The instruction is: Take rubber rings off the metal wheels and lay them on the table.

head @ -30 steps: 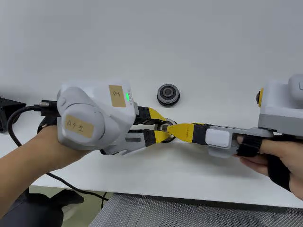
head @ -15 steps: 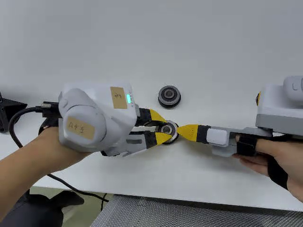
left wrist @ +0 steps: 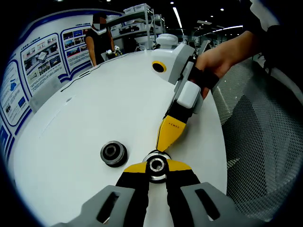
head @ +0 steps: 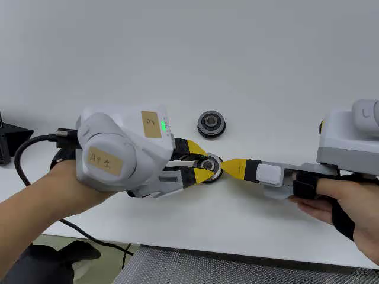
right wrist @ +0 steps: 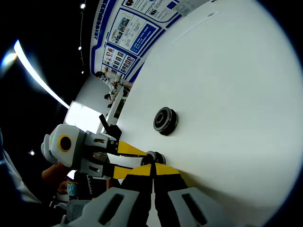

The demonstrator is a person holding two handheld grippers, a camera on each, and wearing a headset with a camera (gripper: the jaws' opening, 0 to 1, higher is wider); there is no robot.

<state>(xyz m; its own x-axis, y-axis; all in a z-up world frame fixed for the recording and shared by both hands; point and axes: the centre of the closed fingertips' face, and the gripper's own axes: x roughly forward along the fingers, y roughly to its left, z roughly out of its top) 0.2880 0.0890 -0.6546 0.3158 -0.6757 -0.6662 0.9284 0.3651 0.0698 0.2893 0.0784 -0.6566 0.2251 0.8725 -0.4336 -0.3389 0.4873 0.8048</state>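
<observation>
Pinched between the yellow-tipped jaws of the left gripper (head: 203, 166) (left wrist: 156, 169): 1 small round metal wheel with black rubber rim (head: 210, 164) (left wrist: 156, 165), near the white table's (head: 266, 89) front. Against its edge, right gripper (head: 227, 167) (right wrist: 152, 169), jaws pressed together. Farther back, lying flat and apart, 1 matching rubber-rimmed wheel (head: 211, 123) (left wrist: 113, 153) (right wrist: 165, 120).

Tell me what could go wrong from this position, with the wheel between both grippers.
1. The left gripper clamps the held wheel with its yellow tips alone, so a sideways pull may tug the wheel loose.
2. The right gripper is shut, with its tips just at that wheel's rim. It may slip off without catching the rubber ring.
</observation>
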